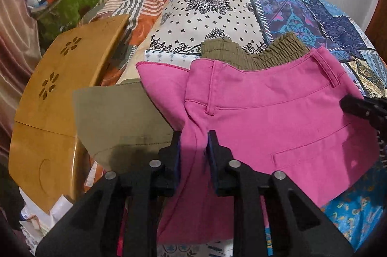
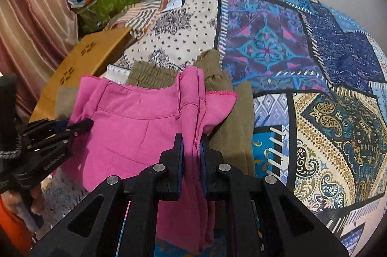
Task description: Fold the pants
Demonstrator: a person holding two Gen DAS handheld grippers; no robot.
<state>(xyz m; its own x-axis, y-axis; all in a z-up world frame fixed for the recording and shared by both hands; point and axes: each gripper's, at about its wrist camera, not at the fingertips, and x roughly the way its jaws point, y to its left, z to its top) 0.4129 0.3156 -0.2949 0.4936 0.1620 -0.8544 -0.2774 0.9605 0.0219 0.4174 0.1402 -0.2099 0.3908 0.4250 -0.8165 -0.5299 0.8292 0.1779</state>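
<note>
Pink pants [image 1: 278,111] hang waistband-up between my two grippers, over the bed. My left gripper [image 1: 193,136] is shut on a fold at one side of the waist, and the cloth runs down between its blue pads. In the right wrist view my right gripper [image 2: 192,138] is shut on the other side of the pink pants [image 2: 133,116], near the fly. Each gripper shows in the other's view: the right gripper [image 1: 358,107] at the far right, the left gripper [image 2: 82,125] at the left edge. Olive pants [image 1: 121,111] with an elastic waist lie on the bed behind and under the pink ones.
A patchwork bedspread [image 2: 314,63] covers the bed. A wooden lap table [image 1: 60,78] lies at the bed's left side. Behind it stands a green bag [image 1: 70,3] piled with clutter, next to a pink curtain [image 2: 31,15]. A hand [image 2: 36,199] holds the left gripper's handle.
</note>
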